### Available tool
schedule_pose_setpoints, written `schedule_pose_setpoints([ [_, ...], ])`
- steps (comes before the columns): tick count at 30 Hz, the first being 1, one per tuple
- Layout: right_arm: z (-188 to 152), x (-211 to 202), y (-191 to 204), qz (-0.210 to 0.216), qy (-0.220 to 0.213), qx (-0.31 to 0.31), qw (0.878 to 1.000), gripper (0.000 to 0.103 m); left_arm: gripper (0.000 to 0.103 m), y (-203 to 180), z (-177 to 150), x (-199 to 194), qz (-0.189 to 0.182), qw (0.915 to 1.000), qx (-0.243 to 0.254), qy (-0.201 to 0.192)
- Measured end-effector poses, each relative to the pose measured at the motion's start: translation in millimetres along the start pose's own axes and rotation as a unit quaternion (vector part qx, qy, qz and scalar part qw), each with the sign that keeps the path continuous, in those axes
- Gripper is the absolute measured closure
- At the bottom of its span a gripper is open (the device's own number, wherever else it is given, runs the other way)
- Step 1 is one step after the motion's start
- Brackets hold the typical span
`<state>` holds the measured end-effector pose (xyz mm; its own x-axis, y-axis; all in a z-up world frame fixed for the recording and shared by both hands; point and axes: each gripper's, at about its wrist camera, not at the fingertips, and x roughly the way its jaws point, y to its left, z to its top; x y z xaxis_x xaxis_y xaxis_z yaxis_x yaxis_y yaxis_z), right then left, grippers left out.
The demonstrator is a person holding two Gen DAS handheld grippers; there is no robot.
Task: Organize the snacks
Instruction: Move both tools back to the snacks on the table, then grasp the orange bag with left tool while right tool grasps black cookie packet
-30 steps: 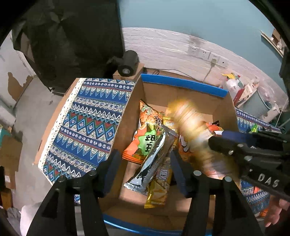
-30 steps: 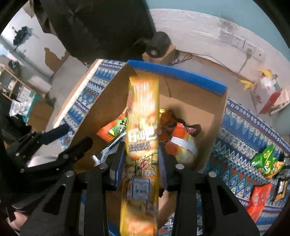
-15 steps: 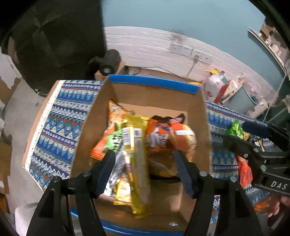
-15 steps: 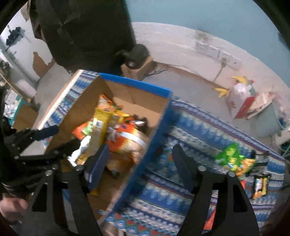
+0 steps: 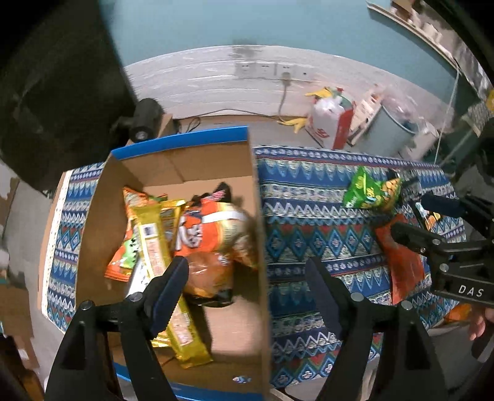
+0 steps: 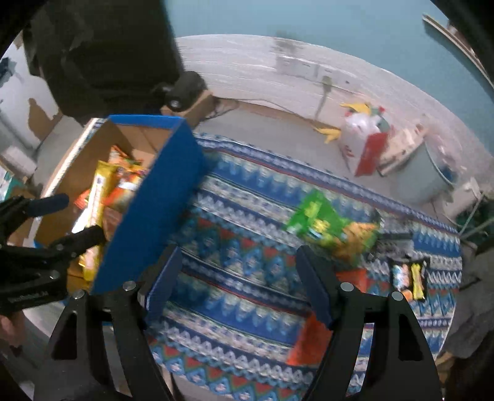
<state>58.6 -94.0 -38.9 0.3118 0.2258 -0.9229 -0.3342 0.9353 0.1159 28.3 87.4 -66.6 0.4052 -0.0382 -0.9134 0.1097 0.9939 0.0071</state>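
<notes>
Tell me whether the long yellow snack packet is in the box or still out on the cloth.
In. The long yellow snack packet lies flat inside the cardboard box, across the other packets; the right gripper is open and empty.

Lived-in home room, bit rough, more storeroom than lounge. Teal wall [image 5: 278, 24] above white panelling [image 5: 200, 80], row of sockets [image 5: 265, 70] with cable plugged in. Bare floor [image 6: 278, 129], plastic bag [image 5: 330, 120] slumped against wall. Patched plaster [image 6: 40, 114] on left side. Desk under patterned blue cloth [image 5: 308, 234], cardboard box [image 5: 259, 234] of snack packets [image 5: 213, 234] on it, green packet [image 5: 370, 189] lying loose.
</notes>
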Motion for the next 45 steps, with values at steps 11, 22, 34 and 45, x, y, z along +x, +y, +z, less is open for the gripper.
schedule_pose_setpoints([
  [11,-36,-3,-69,-0.031,0.015,0.047,0.998,0.027,0.024,-49,4,9,-0.011,0.9991,0.036,0.018],
  [22,-57,-10,-131,-0.054,0.05,0.075,0.994,0.027,0.022,-95,17,18,-0.018,0.9971,0.062,0.039],
  [34,-41,37,-215,-0.077,0.136,0.061,0.986,0.026,0.017,-163,44,58,-0.054,0.9873,0.112,0.099],
  [45,-53,93,-267,-0.075,0.169,0.079,0.98,0.026,0.017,-189,47,119,-0.07,0.9813,0.099,0.15],
])
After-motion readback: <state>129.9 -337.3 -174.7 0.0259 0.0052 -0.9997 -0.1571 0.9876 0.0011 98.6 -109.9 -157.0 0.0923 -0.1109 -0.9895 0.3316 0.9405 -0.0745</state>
